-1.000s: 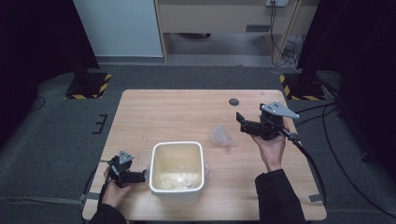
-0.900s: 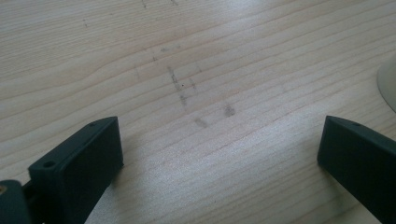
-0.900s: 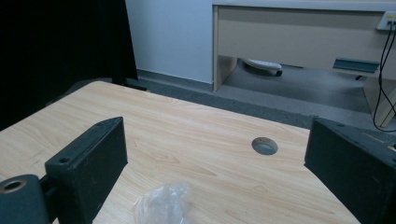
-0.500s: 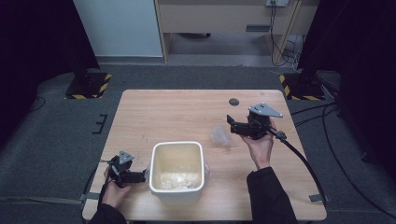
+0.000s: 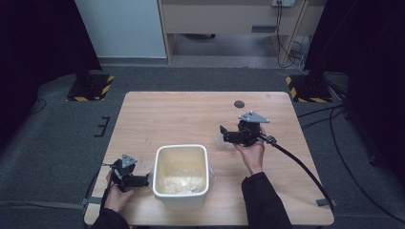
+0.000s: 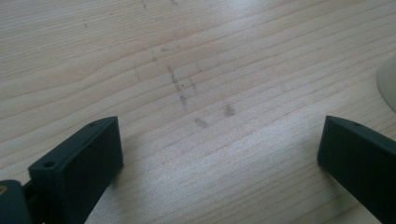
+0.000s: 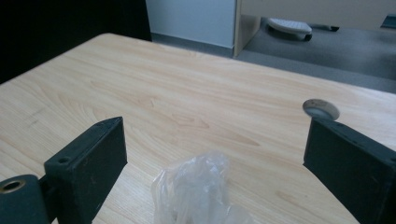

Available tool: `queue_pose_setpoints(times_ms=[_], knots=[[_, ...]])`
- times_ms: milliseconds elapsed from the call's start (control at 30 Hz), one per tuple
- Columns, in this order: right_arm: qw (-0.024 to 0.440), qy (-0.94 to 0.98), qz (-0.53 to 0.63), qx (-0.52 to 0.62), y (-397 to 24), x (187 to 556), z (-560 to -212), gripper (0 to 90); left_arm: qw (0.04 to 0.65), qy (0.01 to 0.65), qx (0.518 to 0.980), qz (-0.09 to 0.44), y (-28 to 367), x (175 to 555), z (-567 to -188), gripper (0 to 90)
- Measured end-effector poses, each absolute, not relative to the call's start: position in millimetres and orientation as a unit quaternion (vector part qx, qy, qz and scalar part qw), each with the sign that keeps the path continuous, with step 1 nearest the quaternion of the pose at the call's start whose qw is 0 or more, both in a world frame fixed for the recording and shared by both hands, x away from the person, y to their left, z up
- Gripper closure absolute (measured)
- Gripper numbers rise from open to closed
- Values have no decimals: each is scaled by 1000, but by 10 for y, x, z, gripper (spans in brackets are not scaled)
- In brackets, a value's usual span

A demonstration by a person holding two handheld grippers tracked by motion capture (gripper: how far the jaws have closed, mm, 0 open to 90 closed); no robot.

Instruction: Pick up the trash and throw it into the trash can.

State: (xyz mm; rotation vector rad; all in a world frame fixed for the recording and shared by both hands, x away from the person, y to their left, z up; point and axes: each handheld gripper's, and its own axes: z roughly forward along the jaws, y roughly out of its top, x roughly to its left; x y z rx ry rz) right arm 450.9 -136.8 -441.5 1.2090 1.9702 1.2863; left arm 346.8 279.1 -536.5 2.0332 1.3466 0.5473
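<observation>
Bin [image 5: 181,150] nearest, white, near the table's front edge, lined or part filled with pale crinkled plastic. Left gripper [image 5: 141,181] just beside its left wall, low on the wood, jaws spread wide over bare table [image 6: 196,70], holding nothing; only a curved sliver of the bin's rim [image 6: 388,86] at the right edge of the left gripper view. Best kept parked there, or pressed against the wall to steady the bin if a drop-in follows.

Farther out, to the bin's upper right: crumpled clear plastic bag [image 7: 196,193] on the wood, lying between the wide-open jaws of the right gripper [image 5: 224,135] and close in front of them, not yet pinched. Judged step: taking hold of that bag. Done well by moving forward until the thickest bunch sits midway between the jaws, dropping low enough to catch folds rather than a loose edge, then closing fully, since thin film slips easily. Worth avoiding a scrape of the jaw tips along the table. Lifting slowly afterwards should reveal whether the grip holds.

Farthest: small round grey disc [image 7: 321,108] near the table's back edge, well apart from the bag, probably irrelevant.
</observation>
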Motion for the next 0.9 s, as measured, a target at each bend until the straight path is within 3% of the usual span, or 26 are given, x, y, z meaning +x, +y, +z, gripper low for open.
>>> queue_pose_setpoints(times_ms=[633, 733, 900], knots=[[222, 771, 391, 451, -1105, 4657, -5077, 67, 316, 511, 772, 208, 2791, 3468, -5365, 0], [219, 778, 374, 454, -1087, 4682, -5177, 102, 316, 511, 772, 208, 2791, 3468, -5365, 0], [223, 781, 371, 451, -1085, 4680, -5204, 282, 316, 511, 772, 208, 2791, 3468, -5365, 0]])
